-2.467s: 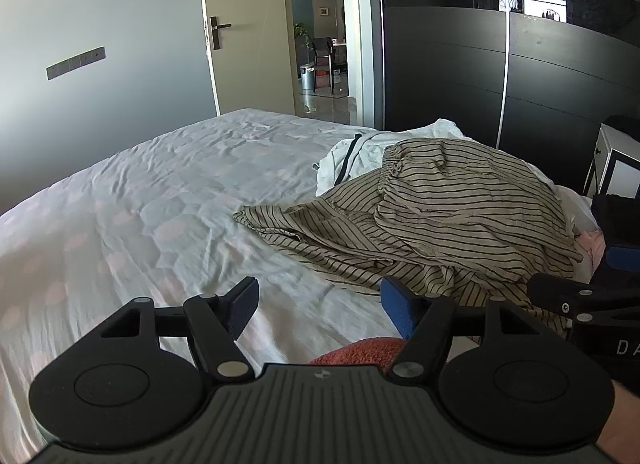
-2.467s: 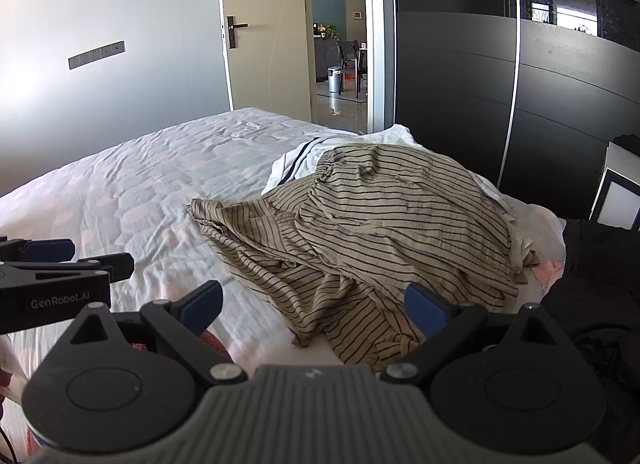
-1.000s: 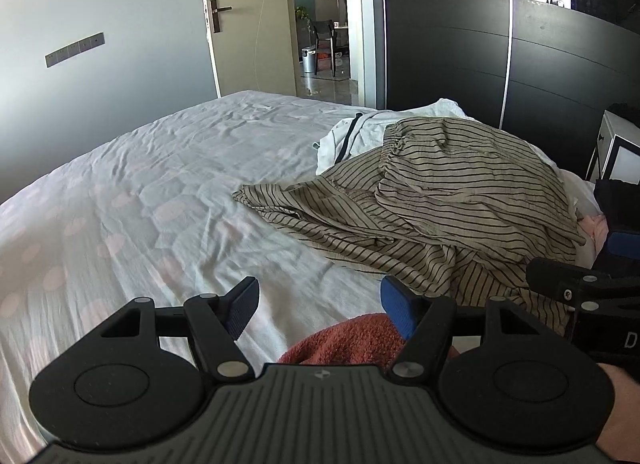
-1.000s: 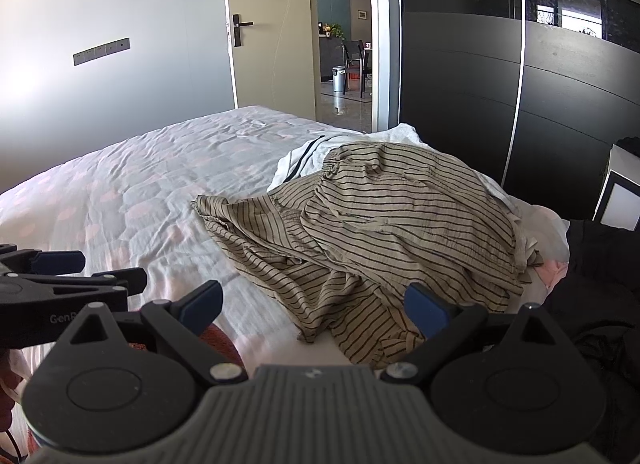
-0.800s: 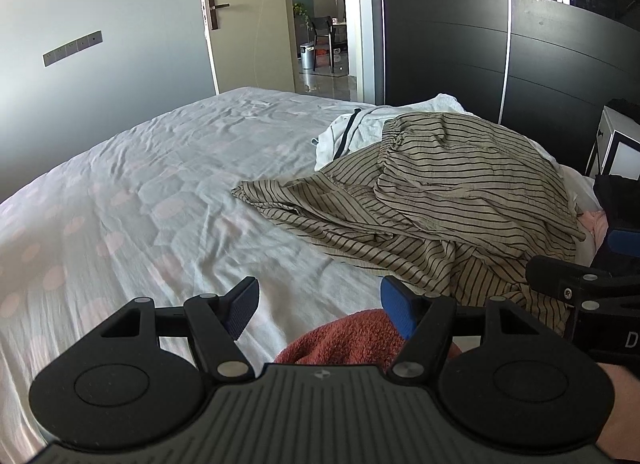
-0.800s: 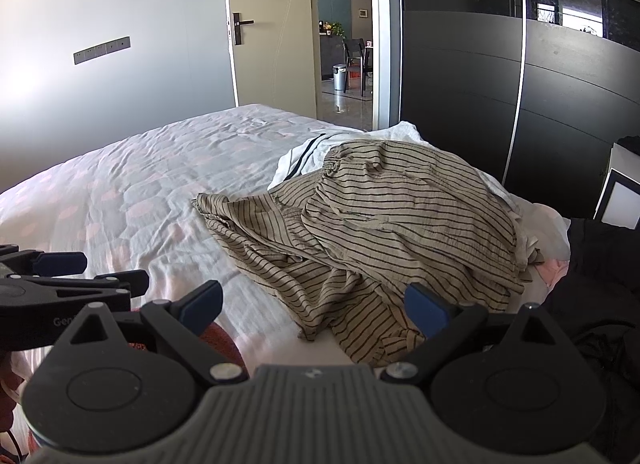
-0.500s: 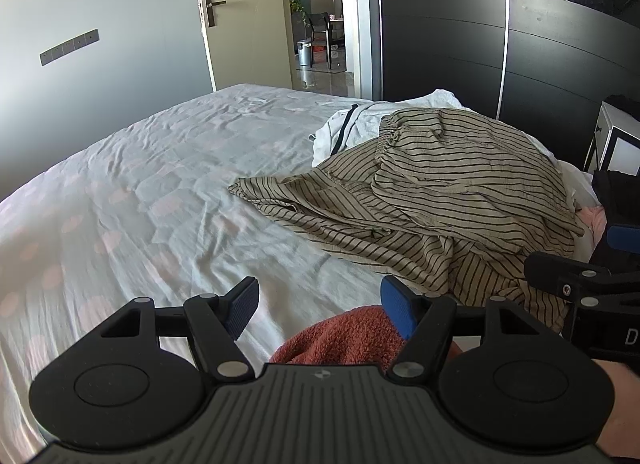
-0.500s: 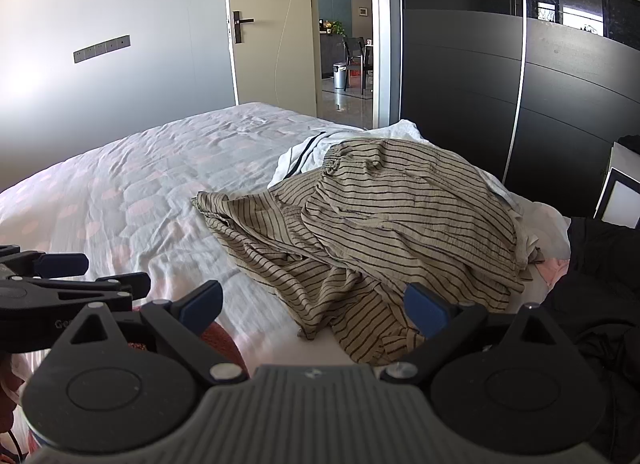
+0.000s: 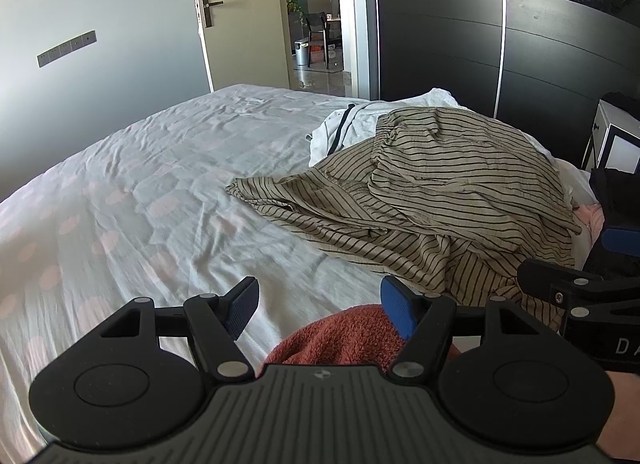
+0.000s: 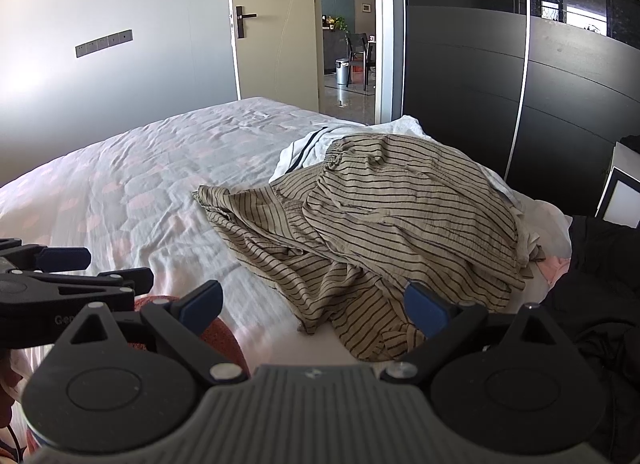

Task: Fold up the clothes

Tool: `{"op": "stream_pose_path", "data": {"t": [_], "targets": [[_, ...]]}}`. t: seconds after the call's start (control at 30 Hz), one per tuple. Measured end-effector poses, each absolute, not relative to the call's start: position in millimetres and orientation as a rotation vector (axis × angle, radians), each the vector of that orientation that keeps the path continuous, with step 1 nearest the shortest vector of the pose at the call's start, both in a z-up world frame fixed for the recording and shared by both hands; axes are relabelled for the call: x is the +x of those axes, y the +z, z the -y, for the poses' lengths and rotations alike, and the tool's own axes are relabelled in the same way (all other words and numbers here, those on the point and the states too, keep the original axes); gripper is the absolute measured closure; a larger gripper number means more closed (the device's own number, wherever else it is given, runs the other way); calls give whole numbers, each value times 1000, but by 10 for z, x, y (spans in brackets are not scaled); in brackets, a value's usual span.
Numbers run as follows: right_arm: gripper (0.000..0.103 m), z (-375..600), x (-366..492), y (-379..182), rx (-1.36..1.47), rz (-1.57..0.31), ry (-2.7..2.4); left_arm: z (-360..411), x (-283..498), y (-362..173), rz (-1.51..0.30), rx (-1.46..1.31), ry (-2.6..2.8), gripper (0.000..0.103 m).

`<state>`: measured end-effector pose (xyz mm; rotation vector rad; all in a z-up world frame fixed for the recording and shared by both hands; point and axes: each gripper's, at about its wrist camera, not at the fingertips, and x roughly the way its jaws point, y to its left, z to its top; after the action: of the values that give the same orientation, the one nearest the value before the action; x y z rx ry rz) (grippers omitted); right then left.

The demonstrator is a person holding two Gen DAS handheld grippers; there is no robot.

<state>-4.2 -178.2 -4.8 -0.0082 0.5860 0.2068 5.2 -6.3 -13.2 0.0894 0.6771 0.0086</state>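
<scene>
Left wrist view: left claw (image 9: 320,306) is held released, jaws spread above a rust-red towel (image 9: 340,338) at the bed (image 9: 140,192) edge. Striped garment (image 9: 420,200) is seen heaped to the right — crumpled, partly over white cloth (image 9: 340,128).

Right wrist view: right claw (image 10: 314,304) is likewise released, nothing gripped; striped garment (image 10: 380,216) is sprawled just ahead.

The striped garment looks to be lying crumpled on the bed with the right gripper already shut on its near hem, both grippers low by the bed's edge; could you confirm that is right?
Not quite: the right gripper is open and holds nothing, as the right wrist view shows. The striped garment does lie crumpled on the bed, and the left gripper is open too.
</scene>
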Motion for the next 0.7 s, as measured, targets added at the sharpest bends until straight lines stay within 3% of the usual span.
{"op": "stream_pose_path", "data": {"t": [0.7], "targets": [[5,1963,409,-92,20,-659,275,-235,308,-170,-738,52,29,20]]}}
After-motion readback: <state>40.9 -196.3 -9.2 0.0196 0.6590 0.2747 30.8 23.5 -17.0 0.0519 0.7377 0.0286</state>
